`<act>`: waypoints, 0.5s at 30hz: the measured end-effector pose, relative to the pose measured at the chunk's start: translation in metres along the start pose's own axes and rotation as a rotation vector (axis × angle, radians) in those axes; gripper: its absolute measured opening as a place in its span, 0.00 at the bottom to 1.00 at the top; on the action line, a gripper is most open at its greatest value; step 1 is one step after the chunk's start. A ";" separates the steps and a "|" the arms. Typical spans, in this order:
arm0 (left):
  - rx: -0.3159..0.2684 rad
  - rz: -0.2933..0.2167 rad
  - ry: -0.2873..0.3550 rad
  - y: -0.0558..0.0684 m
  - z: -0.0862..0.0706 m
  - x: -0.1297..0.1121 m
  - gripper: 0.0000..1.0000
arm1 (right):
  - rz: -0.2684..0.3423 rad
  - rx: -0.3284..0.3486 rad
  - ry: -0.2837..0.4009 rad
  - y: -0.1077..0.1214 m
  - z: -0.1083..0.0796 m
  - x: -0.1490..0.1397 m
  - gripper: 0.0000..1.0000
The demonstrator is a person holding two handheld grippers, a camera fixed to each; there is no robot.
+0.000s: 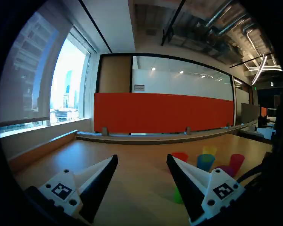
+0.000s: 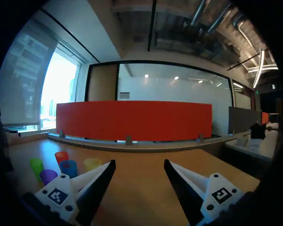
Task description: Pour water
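A long wooden table [image 1: 141,203] runs up to a red screen [image 1: 160,113] along its far edge. A frosted glass wall [image 1: 179,81] rises behind the screen and a bright window [image 1: 66,94] stands to its left. Pipes [image 1: 220,15] and strip lights run across the bare ceiling above the screen. Past its right end stands a neighbouring desk [image 2: 251,145] with some clutter too small to make out.

The left tongs [image 1: 141,156] hang low over the table, pointed at the screen, spread wide with nothing between the fingers. In the left gripper view a cluster of plastic cups [image 1: 205,162] stands on the table short of the screen's right half, red, blue, yellow, pink and purple close together. A green cup [image 1: 177,196] sits farther from the screen, half hidden behind the tongs' right finger.

The right tongs [image 2: 139,162] face the screen too, wide open and empty. In the right gripper view the cups sit before the screen's left end, just beside the left finger and partly hidden by it.
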State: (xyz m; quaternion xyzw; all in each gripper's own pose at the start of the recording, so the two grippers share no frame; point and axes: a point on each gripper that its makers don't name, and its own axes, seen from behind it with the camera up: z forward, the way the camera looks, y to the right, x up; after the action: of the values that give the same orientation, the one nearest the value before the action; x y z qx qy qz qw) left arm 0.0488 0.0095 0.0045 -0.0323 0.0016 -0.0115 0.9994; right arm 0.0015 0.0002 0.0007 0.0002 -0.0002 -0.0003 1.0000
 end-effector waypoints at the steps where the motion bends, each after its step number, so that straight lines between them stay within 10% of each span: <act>1: -0.003 0.003 0.000 0.000 0.001 0.005 0.96 | -0.001 0.001 -0.001 0.000 0.001 0.003 0.99; 15: -0.043 0.043 -0.014 -0.005 0.021 0.068 0.96 | 0.007 0.031 -0.026 0.001 0.023 0.067 0.99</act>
State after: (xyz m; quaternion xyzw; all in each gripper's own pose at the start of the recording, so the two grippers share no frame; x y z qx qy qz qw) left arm 0.1165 0.0047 0.0252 -0.0537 -0.0045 0.0105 0.9985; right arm 0.0688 0.0014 0.0240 0.0158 -0.0135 0.0031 0.9998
